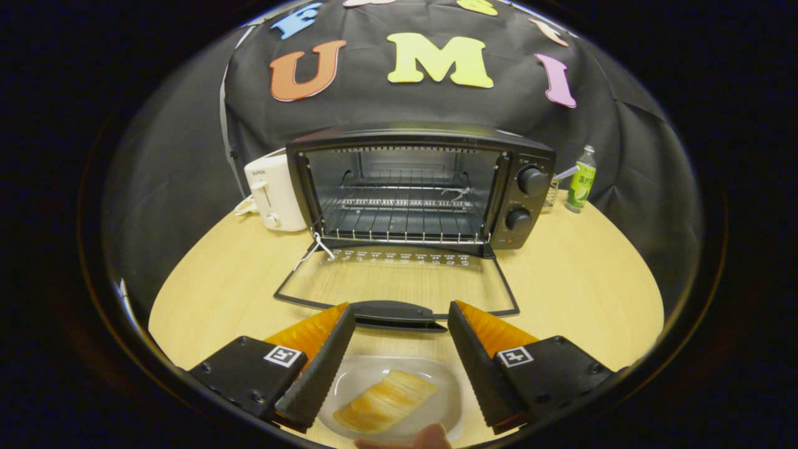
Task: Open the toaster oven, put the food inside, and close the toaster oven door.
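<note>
— On the table (580,280), where does the oven sit?

— The oven (421,187) stands toward the back of the wooden top, in front of the black cloth wall. Its door (399,284) is dropped fully open and lies flat on the table, glass up, with the handle (393,313) at the near edge. Inside, the rack (402,218) is bare.

— And the gripper?

— The gripper (401,315) hangs above the near part of the table, its fingers (324,362) spread wide and holding nothing. The tips reach about to the door handle, one to each side of it.

— Where is the food?

— The food (385,409), a pale golden slice with ridges, lies on a white plate (449,399). The plate rests on the table short of the open door, seen between the two fingers and nearer than their tips. Neither finger touches the food or the plate.

— Anything else nearby?

— A fingertip (424,438) of a person shows at the plate's near rim. A white toaster (274,193) stands just beside the oven on one side, seemingly touching it. On the other side, two knobs (531,181) sit one above the other on the oven's front panel, and beyond that a green bottle (581,181) stands upright near the table's back edge, apart from the oven.
</note>
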`<state>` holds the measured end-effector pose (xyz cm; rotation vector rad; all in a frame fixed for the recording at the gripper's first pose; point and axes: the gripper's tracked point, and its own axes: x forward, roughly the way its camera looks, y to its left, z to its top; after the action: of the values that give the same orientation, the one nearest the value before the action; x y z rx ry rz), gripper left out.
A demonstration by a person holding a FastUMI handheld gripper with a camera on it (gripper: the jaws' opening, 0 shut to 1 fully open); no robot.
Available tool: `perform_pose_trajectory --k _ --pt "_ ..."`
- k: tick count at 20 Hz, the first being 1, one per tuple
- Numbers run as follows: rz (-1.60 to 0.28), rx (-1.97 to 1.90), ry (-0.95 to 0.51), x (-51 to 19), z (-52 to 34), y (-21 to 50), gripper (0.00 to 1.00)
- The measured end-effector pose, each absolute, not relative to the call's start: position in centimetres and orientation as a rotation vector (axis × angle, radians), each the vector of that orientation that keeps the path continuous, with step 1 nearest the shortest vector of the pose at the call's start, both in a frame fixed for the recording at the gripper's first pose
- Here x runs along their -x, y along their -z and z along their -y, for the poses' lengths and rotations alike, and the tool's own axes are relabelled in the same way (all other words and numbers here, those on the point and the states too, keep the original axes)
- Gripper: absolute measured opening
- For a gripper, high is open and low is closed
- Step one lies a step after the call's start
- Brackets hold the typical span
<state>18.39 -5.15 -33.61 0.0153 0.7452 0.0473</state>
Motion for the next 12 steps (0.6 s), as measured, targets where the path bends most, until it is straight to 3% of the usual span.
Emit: perform_pose_trajectory --k 12 --pt "-0.638 -0.076 -0.043 -9.5 6.5 29.4 0.99"
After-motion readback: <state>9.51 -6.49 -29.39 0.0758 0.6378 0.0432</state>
